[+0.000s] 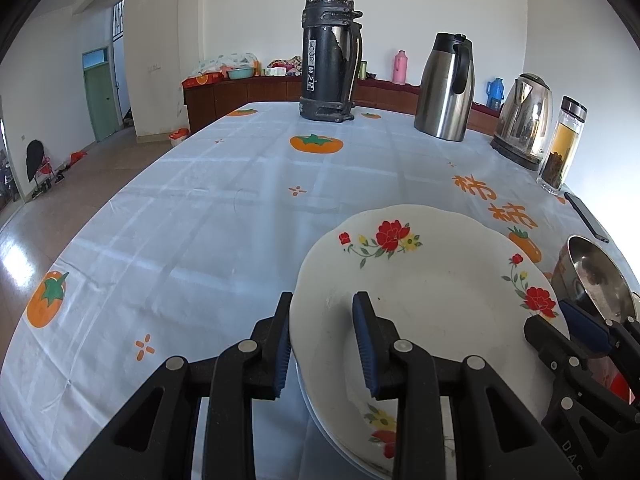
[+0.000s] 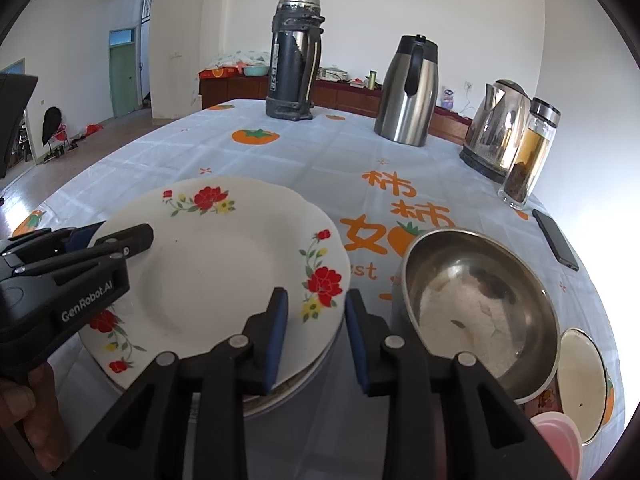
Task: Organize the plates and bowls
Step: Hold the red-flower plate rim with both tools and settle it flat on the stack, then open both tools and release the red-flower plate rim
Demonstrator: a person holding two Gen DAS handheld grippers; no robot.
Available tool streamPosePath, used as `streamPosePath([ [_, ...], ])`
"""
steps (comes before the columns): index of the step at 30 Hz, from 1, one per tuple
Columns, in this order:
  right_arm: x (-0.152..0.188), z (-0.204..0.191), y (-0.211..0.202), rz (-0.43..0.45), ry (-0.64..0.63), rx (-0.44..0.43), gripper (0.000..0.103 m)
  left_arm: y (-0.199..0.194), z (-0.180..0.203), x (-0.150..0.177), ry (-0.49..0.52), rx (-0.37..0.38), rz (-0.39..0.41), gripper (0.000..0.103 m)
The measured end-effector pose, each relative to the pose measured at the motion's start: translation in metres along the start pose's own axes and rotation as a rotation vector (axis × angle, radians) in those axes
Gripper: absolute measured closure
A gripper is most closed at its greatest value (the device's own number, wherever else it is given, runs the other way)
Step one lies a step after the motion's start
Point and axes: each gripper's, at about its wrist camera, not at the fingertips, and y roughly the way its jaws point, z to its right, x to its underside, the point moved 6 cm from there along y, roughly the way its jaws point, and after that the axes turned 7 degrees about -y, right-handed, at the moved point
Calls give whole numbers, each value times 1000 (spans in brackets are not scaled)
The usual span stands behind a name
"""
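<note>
Left gripper (image 1: 322,344) open, jaws straddling the left rim of the floral plate (image 1: 424,292): one finger outside the rim over the tablecloth, the other above the plate's well. Cannot tell whether either pad touches the china. Right gripper (image 2: 316,336) also open, jaws astride the plate's right rim, one pad over the flower print, the other outside it, in the gap between plate and steel bowl (image 2: 480,308). Floral plate is the top of a short stack; lower plate edges show beneath it in both views. Stack sits at the near edge of the table (image 1: 192,216), towards its right side. Steel bowl stands just right of the stack, tilted, resting in or on another vessel whose rim is partly hidden. A white enamel bowl (image 2: 582,384) lies further right at the near right corner, with a pink lid (image 2: 560,436) in front of it. Along the far edge: black flask (image 1: 330,54), steel carafe (image 1: 446,88), electric kettle (image 1: 522,120), glass tea bottle (image 1: 562,146) towards the right edge. A phone (image 1: 586,216) lies flat at the right edge, well apart from the plates.
</note>
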Motion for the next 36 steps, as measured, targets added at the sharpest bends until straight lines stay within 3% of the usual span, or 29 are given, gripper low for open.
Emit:
streamPosePath([
  [36,1,-5,-3,1,-38,7,70,2,-2,3,-15,38,-33,69],
])
